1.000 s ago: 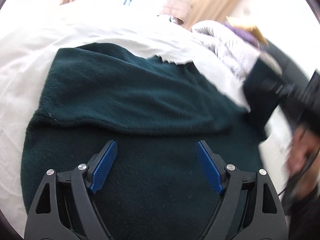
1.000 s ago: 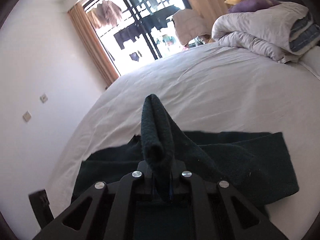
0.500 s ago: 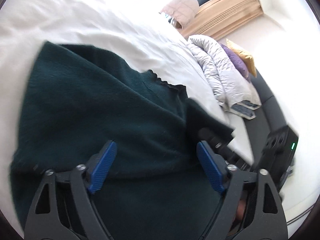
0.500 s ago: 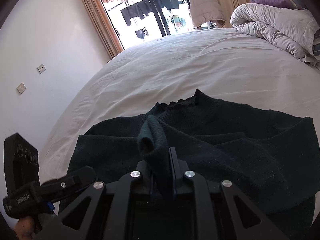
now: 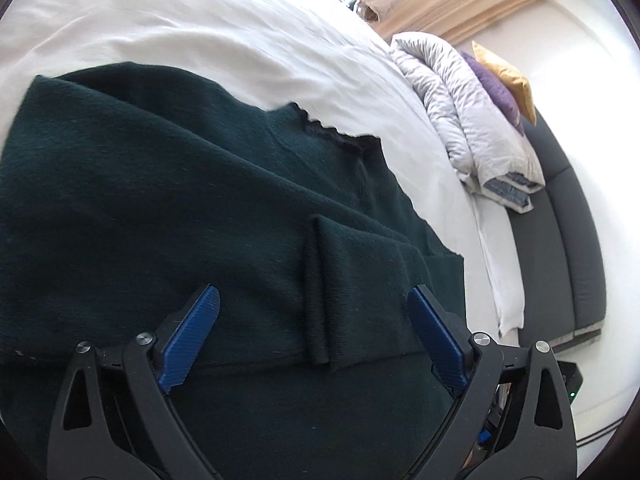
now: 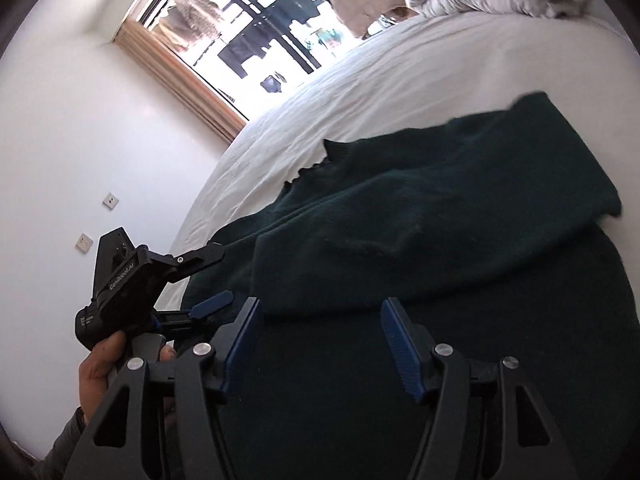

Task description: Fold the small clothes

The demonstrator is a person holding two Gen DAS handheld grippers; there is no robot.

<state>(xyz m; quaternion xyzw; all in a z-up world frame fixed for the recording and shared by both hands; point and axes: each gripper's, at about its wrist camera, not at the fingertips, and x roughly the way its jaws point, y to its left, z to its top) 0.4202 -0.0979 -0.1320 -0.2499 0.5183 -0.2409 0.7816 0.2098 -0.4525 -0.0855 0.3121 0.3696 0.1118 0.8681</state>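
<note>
Here, a white bed (image 5: 224,32) fills a bright, white-walled bedroom.

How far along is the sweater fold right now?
Done: one sleeve is laid across the dark green sweater on the white bed. In hand: nothing; the right gripper has just been opening with no cloth between its fingers, and the left gripper is open above the fabric. Left: the body is not yet folded over.

Reading "GenRobot.AI" in pale letters along the black body of the left claw (image 6: 208,284); showing a small white label lower down, too blurred to read
</note>
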